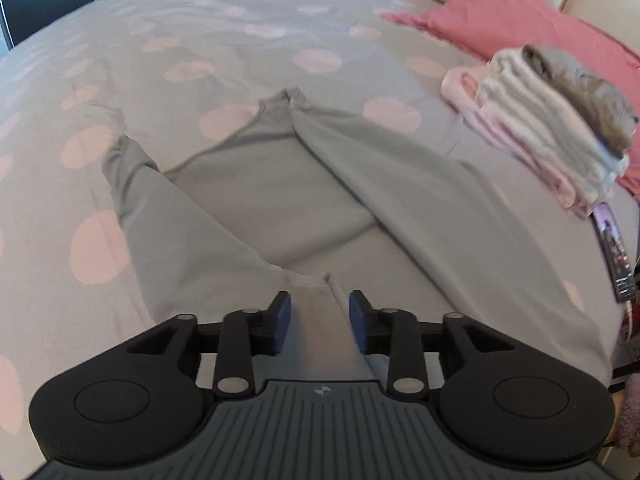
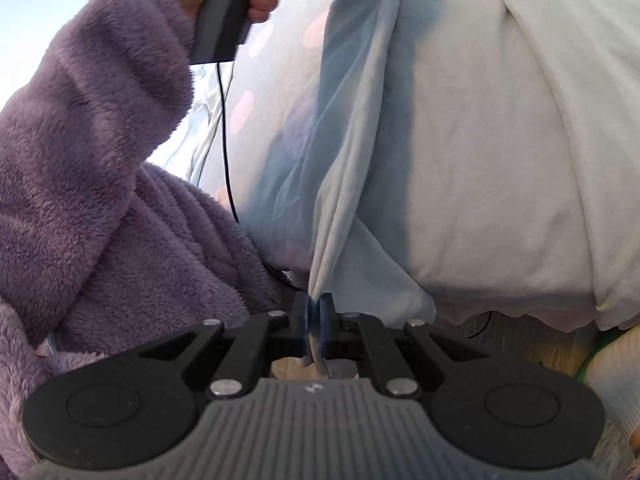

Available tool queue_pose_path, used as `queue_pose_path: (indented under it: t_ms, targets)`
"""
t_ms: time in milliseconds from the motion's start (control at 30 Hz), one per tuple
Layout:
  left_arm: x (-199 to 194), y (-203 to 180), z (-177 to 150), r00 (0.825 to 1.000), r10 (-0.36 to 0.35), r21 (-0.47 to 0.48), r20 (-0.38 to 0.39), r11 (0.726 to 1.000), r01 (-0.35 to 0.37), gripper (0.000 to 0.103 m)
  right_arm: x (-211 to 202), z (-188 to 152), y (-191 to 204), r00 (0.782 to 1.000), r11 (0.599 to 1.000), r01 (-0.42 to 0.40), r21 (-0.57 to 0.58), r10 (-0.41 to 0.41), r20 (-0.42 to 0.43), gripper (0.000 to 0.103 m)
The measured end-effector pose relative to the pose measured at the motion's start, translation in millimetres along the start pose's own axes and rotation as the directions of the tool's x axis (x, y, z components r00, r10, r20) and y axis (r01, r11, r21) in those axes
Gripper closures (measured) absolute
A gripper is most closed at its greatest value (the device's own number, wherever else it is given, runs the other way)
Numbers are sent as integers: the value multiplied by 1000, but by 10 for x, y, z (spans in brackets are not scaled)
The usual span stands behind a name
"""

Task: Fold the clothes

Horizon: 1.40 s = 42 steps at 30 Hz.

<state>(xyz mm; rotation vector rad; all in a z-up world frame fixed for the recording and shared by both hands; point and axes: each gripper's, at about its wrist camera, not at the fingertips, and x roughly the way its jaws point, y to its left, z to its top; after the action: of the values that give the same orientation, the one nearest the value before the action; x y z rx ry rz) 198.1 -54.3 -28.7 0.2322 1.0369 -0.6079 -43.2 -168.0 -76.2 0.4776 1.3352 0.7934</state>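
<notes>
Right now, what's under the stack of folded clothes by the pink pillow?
The stack of folded clothes sits on the grey, pink-dotted bedspread. A dark phone-like slab pokes out beside its near end. Anything else beneath is covered.

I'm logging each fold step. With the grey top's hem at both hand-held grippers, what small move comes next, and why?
Probably open the right hand-held gripper: it is clamped on the grey top, while the left hand-held gripper stands open around the hem, pads apart.
</notes>
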Motion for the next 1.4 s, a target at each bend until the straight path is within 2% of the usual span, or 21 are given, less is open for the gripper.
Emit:
queue_pose_path:
  t_ms: [67,167,267,433,533,667,900,933,1067,1133,1233,1300,1400]
  targets:
    - [-189,-24,-53,1000,-11,-6,4,1000,11,71,7,-26,45,1000,1000,-4,-8,4,8,97]
    - [-442,-148,-217,996,-81,-23,-31,997,80,71,45,-66,158,1000,999,-3,-33,4,21,97]
    - [-712,-351,-495,990,-116,4,-81,993,116,71,64,-112,263,999,998,14,-64,-12,30,97]
    - [-995,-584,-1029,973,-154,-29,-174,988,151,71,136,-188,405,998,994,49,-97,-45,43,97]
    - [-1075,-677,-1262,964,-173,-82,-201,984,160,71,187,-248,528,996,989,78,-129,-72,49,97]
    - [-1127,-787,-1482,954,-217,-160,-206,969,186,57,239,-298,651,993,980,115,-165,-107,54,97]
    - [-976,-862,-1655,940,-227,-265,-255,951,157,57,-77,-181,522,989,965,137,-224,-122,78,97]
    - [-949,-858,-1671,936,-234,-281,-261,946,158,60,-247,-149,400,990,963,133,-233,-118,80,97]
    - [-923,-800,-1711,929,-271,-310,-253,932,187,89,-333,-113,360,991,958,116,-261,-94,97,97]
    - [-921,-764,-1729,929,-268,-315,-254,931,182,96,-356,-116,354,991,959,107,-261,-82,102,95]
    - [-940,-707,-1768,930,-266,-327,-255,928,176,98,-385,-109,343,991,960,103,-260,-78,104,88]
    - [-991,-702,-1777,933,-261,-318,-248,931,176,98,-395,-78,339,989,954,126,-270,-101,107,70]
    - [-1059,-723,-1764,938,-256,-301,-235,937,180,98,-484,-47,257,969,933,233,-276,-197,150,71]
